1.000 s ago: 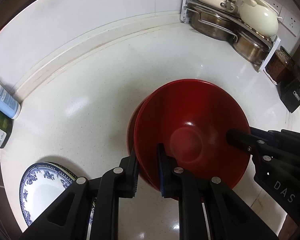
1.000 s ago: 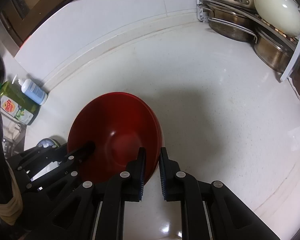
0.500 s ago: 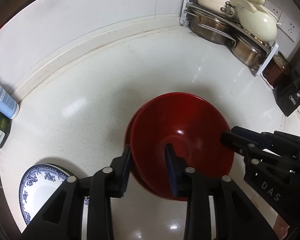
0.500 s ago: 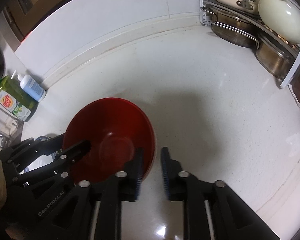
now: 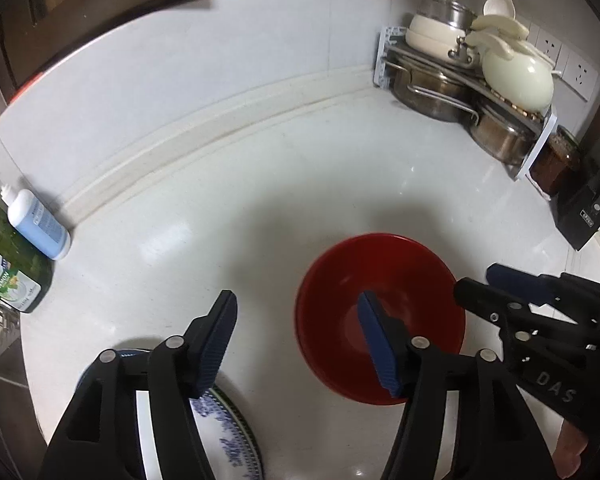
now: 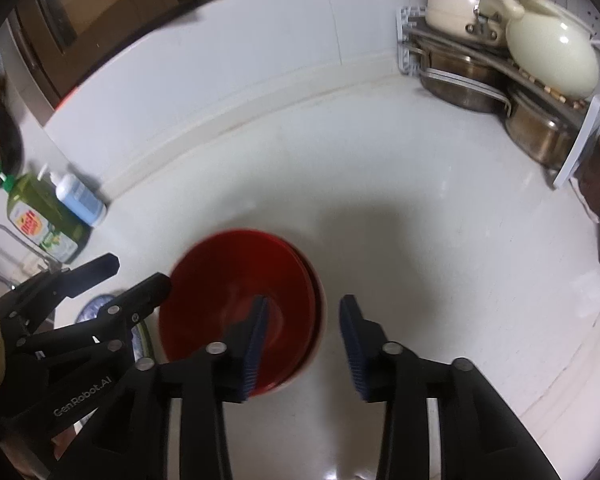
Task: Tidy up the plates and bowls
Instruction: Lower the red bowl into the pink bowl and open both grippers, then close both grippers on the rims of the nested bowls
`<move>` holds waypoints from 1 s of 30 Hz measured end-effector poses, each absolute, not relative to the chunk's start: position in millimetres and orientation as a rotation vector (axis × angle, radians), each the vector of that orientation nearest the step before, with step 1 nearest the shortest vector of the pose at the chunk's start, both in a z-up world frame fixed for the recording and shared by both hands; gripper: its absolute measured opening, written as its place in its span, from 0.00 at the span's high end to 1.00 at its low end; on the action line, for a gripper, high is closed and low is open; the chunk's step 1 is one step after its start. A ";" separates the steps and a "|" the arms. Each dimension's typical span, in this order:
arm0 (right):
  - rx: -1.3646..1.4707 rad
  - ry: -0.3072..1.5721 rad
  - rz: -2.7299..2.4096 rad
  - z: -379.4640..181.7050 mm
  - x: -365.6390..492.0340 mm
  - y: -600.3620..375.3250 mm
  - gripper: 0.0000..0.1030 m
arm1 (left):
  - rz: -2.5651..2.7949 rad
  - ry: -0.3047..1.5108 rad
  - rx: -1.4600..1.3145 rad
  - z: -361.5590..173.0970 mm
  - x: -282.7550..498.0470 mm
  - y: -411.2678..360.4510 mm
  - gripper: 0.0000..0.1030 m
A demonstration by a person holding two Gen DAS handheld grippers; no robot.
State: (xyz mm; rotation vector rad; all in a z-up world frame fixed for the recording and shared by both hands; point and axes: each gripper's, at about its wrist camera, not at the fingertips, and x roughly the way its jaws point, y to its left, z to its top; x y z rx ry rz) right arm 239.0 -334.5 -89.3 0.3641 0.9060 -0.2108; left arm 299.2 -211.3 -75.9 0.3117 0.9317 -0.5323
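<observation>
Two red bowls (image 5: 380, 272) sit nested on the white counter (image 5: 260, 184), and nothing holds them. My left gripper (image 5: 298, 338) is wide open above the counter. Its right finger hangs over the top bowl's inside and its left finger is over bare counter. In the right wrist view the red bowls (image 6: 228, 280) lie under my open right gripper (image 6: 304, 332), whose left finger is above the rim. A blue-and-white plate (image 5: 228, 440) lies under the left gripper's body. Each view also shows the other gripper, the right gripper (image 5: 476, 278) and the left gripper (image 6: 138, 270).
A blue-white pump bottle (image 5: 40, 224) and a green dish-soap bottle (image 5: 8, 276) stand at the left by the wall. A rack of steel pots (image 5: 432, 92) with a cream lid (image 5: 516, 76) fills the back right corner. Beside it are a jar (image 5: 556, 164) and a black knife block (image 5: 588, 208).
Both grippers were shut on the top red bowl's rim. They have opened, let it go and drawn back and up, leaving the bowl nested in the one below.
</observation>
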 end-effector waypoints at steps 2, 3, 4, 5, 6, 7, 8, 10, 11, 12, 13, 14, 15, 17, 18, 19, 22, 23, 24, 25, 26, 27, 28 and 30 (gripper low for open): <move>0.367 0.886 -0.224 -84.0 238.5 -332.7 0.57 | -0.520 0.927 0.312 -71.9 302.5 -206.9 0.37; 0.372 0.879 -0.236 -82.6 238.5 -333.0 0.55 | -0.515 0.926 0.314 -71.4 303.5 -205.7 0.37; 0.380 0.874 -0.250 -82.7 239.0 -334.4 0.54 | -0.507 0.923 0.320 -71.2 305.2 -203.7 0.37; 0.389 0.872 -0.261 -83.0 239.7 -336.2 0.54 | -0.496 0.920 0.329 -71.9 307.2 -201.4 0.37; 0.399 0.873 -0.273 -85.0 240.5 -337.5 0.54 | -0.488 0.920 0.335 -73.1 308.2 -200.2 0.37; 0.408 0.878 -0.283 -87.3 241.1 -338.4 0.54 | -0.472 0.920 0.348 -75.4 310.3 -198.1 0.37; 0.422 0.887 -0.297 -90.9 241.9 -339.4 0.54 | -0.463 0.919 0.358 -77.5 311.1 -196.7 0.37; 0.438 0.897 -0.304 -97.6 243.2 -340.2 0.54 | -0.454 0.921 0.376 -81.8 311.1 -194.9 0.37; 0.446 0.907 -0.309 -102.3 243.4 -340.7 0.54 | -0.457 0.923 0.381 -83.5 310.9 -195.2 0.37; 0.457 0.911 -0.306 -106.0 243.7 -341.6 0.54 | -0.462 0.927 0.386 -85.6 310.6 -195.6 0.37; 0.470 0.913 -0.299 -109.4 244.2 -341.6 0.54 | -0.470 0.934 0.389 -88.6 310.1 -196.2 0.37; 0.480 0.917 -0.296 -113.1 244.4 -341.2 0.54 | -0.477 0.936 0.390 -90.0 308.9 -196.6 0.37; 0.488 0.920 -0.294 -116.4 244.9 -341.0 0.54 | -0.486 0.940 0.390 -91.9 307.9 -197.3 0.37; 0.513 0.928 -0.285 -122.7 245.8 -341.1 0.54 | -0.508 0.949 0.389 -96.1 307.7 -200.7 0.37; 0.526 0.931 -0.279 -125.0 246.4 -341.7 0.54 | -0.519 0.953 0.387 -98.9 307.7 -203.1 0.37; 0.538 0.933 -0.278 -127.9 247.2 -341.8 0.54 | -0.530 0.962 0.388 -103.4 309.4 -206.1 0.37; 0.560 0.948 -0.286 -136.0 249.2 -343.1 0.54 | -0.543 0.995 0.411 -115.4 313.7 -214.2 0.38; 0.570 0.954 -0.287 -138.6 249.6 -343.7 0.54 | -0.544 1.003 0.414 -118.6 314.8 -215.8 0.40; 0.583 0.962 -0.288 -141.4 250.1 -344.0 0.55 | -0.544 1.016 0.419 -122.6 316.5 -217.8 0.42; 0.597 0.971 -0.283 -144.5 251.3 -344.3 0.55 | -0.551 1.031 0.421 -127.0 318.3 -220.3 0.43; 0.603 0.981 -0.283 -146.9 252.7 -344.1 0.55 | -0.555 1.045 0.422 -130.7 319.6 -222.1 0.45; 0.602 0.989 -0.280 -148.6 253.5 -343.2 0.55 | -0.557 1.054 0.422 -132.7 320.0 -222.8 0.47; 0.600 0.994 -0.271 -150.1 254.5 -341.9 0.56 | -0.570 1.066 0.419 -135.9 320.9 -224.7 0.47; 0.607 1.008 -0.260 -153.4 256.7 -339.9 0.61 | -0.577 1.084 0.413 -139.5 322.2 -226.0 0.51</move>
